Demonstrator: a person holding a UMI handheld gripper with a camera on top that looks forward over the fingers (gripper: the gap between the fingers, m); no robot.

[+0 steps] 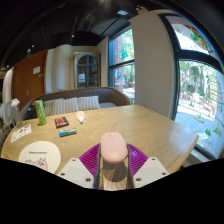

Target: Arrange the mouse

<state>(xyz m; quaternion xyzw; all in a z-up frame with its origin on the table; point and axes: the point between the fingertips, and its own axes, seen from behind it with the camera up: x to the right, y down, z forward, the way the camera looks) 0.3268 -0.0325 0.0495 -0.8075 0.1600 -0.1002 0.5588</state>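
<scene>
A pale pink mouse (113, 149) sits between my gripper's (113, 166) two fingers, held above the wooden table (150, 125). The magenta pads (135, 159) press on both of its sides. A white round mat with a printed figure (39, 157) lies on the table to the left of the fingers.
A green bottle (41, 112), a white card (20, 132), a dark box (61, 122), a small red and teal object (68, 131) and a small white object (81, 117) lie on the far left of the table. A bench stands behind it. Large windows are on the right.
</scene>
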